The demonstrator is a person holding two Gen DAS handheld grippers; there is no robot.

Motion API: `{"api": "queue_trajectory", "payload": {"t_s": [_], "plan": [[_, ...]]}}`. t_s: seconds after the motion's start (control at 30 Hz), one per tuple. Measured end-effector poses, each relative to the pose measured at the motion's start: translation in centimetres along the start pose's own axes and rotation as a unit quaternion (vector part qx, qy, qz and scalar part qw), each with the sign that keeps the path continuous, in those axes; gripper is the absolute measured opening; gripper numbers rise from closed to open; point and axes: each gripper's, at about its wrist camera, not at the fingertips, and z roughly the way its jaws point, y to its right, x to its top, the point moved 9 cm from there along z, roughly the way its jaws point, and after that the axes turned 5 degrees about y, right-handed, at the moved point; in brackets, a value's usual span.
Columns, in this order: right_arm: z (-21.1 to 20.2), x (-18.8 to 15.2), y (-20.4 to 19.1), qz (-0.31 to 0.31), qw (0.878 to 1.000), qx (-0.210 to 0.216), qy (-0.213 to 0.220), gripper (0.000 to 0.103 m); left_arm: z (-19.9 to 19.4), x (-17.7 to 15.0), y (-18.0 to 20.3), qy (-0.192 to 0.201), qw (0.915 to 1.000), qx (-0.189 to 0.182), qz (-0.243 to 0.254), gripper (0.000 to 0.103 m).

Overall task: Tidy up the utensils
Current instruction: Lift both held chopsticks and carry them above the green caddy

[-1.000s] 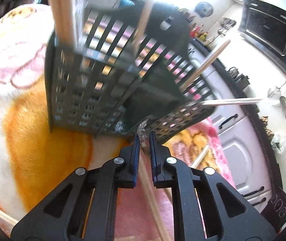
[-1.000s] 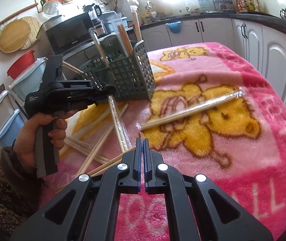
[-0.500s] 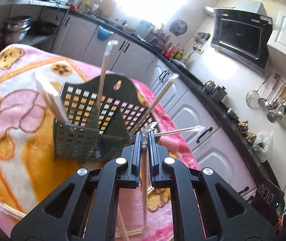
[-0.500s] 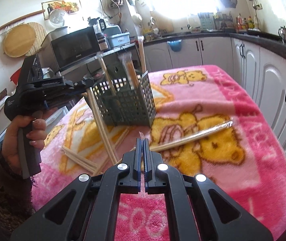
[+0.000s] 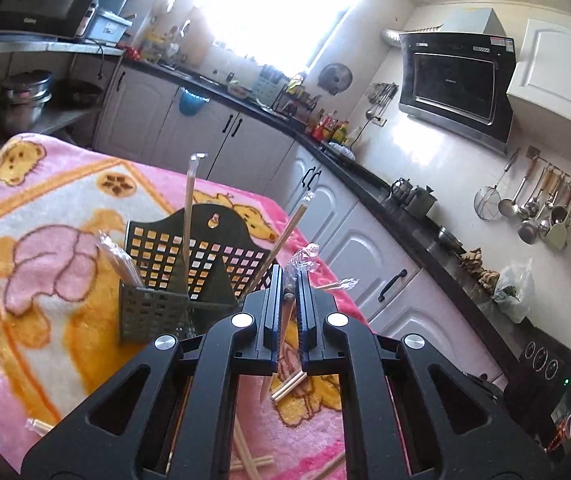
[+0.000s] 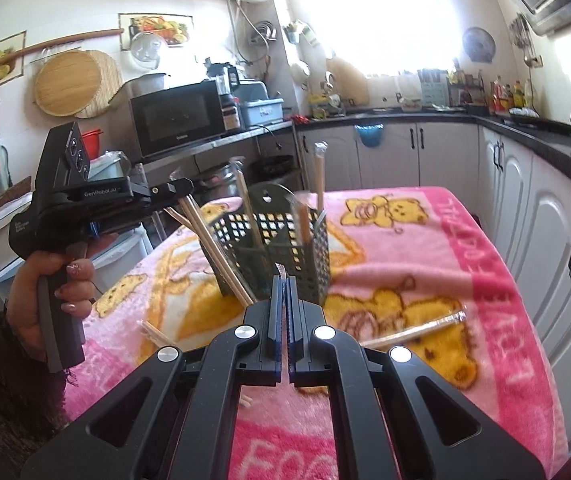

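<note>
Since a second ago both grippers have risen above the table, and the dark green perforated plastic utensil caddy (image 5: pixel 189 276), which then filled the left wrist view, now sits lower and farther off. The left gripper (image 5: pixel 288 300) is clamped on a plastic-wrapped pair of wooden chopsticks (image 5: pixel 283 334), lifted clear of the pink cartoon-bear blanket (image 5: pixel 45 240); the pair slants down from the jaws in front of the caddy, its crinkled wrapper end poking above the fingertips. The right gripper (image 6: pixel 285 300) has its jaws pressed together on the clear wrapper tip of another wrapped pair of chopsticks (image 6: pixel 417 330), which lies on the blanket to its right. The caddy stands upright mid-table with several wrapped chopsticks standing in its compartments. More chopsticks lie loose on the blanket. A hand (image 6: pixel 51 292) grips the left gripper's handle.
</note>
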Motion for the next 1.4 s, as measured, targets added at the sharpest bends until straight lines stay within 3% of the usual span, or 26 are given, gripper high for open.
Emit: {"api": "queue_trajectory", "payload": {"t_s": [0.63,1.4], "plan": [[-0.1,5.7,-3.8,-0.045,0.997,0.026,0.058,0.002,-3.6,3.8,0.9,0.052,0.9984,-0.010,0.022,0.004],[2.7,15.9,-4.0,-0.050,0.990,0.028,0.129,0.002,-7.7,11.6,0.2,0.142,0.9878,0.037,0.053,0.004]]}}
